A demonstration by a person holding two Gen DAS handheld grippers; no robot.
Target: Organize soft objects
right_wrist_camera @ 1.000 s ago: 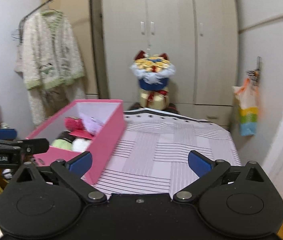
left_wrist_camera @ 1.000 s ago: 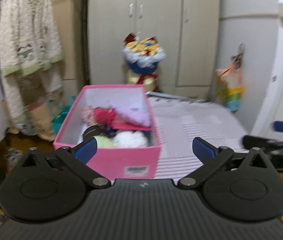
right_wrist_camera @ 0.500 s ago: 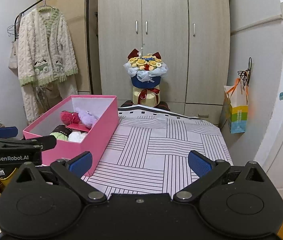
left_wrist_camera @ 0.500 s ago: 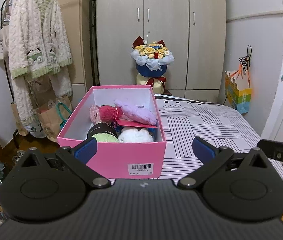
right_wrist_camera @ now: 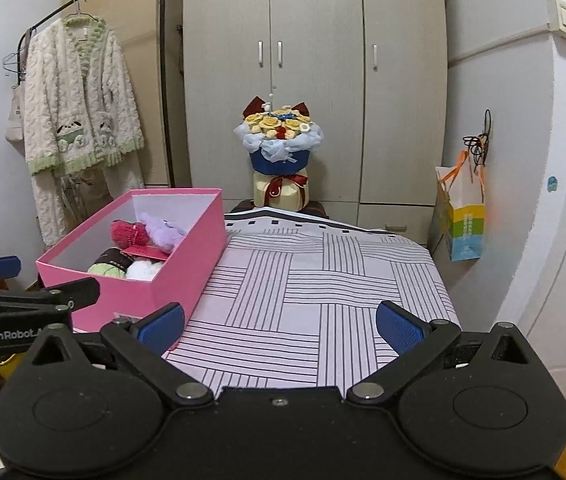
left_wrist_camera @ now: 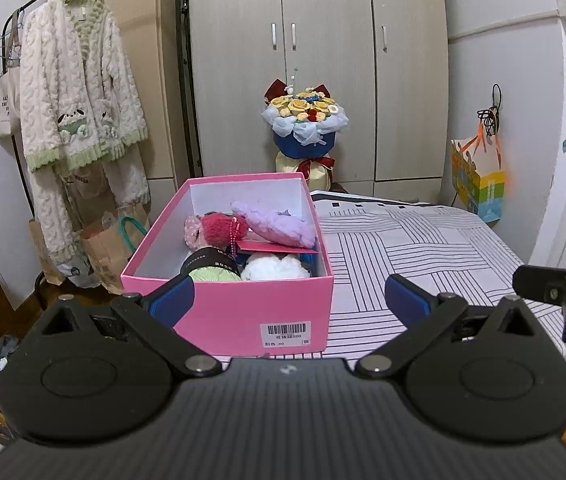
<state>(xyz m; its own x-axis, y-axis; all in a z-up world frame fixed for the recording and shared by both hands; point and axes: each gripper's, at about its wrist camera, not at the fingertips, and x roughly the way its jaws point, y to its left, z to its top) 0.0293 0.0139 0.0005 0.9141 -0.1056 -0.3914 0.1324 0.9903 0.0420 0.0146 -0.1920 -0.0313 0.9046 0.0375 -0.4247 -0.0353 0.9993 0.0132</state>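
A pink box (left_wrist_camera: pixel 239 312) stands on the striped bed at the left, also in the right wrist view (right_wrist_camera: pixel 171 276). Inside lie a red plush (left_wrist_camera: pixel 219 230), a purple plush (left_wrist_camera: pixel 275 224), a white fluffy ball (left_wrist_camera: pixel 273 266), a green yarn skein (left_wrist_camera: pixel 213 274) and a red card (left_wrist_camera: pixel 279 247). My left gripper (left_wrist_camera: pixel 289 300) is open and empty, just short of the box's near end. My right gripper (right_wrist_camera: pixel 279 326) is open and empty, over the bedsheet to the right of the box.
The striped bedsheet (right_wrist_camera: pixel 323 292) spreads right of the box. A flower bouquet (left_wrist_camera: pixel 305 120) stands before the wardrobe (left_wrist_camera: pixel 323 60). A fleece robe (left_wrist_camera: pixel 79 100) hangs on a rack at left. A gift bag (left_wrist_camera: pixel 477 188) hangs on the right wall. A paper bag (left_wrist_camera: pixel 111 244) sits on the floor.
Both grippers have pulled back and risen a little, so the box and bed sit lower and clearer in view. Both jaws stay open. Nothing in the box has moved.
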